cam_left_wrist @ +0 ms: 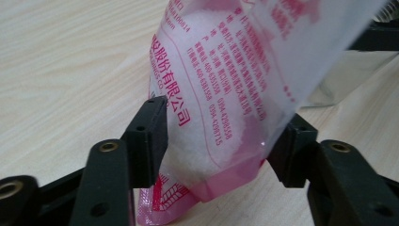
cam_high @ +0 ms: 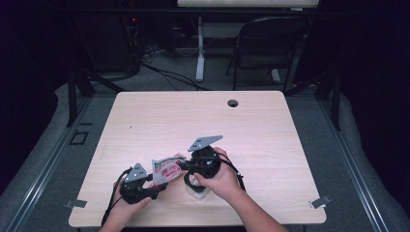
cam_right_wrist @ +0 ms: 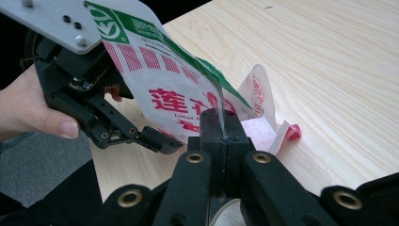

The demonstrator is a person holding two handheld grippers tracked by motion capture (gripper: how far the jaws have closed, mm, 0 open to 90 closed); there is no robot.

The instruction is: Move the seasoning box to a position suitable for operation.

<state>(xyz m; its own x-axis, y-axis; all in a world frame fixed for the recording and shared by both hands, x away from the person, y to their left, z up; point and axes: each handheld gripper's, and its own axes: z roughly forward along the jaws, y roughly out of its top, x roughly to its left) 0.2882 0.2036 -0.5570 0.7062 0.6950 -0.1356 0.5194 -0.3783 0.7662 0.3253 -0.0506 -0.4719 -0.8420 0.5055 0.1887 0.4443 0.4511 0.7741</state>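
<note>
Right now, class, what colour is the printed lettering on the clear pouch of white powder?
Pinkish red, clearest in the left gripper view on the pouch.

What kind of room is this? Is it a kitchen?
Probably not a kitchen; more likely a lab or workshop. A bare wooden table stands on grey carpet, with a folding chair and loose cables behind it in the dark.

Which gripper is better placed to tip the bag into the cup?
Probably the right gripper: its jaws are shut on the bag's edge, above the cup. The left gripper is open around the bag.
</note>
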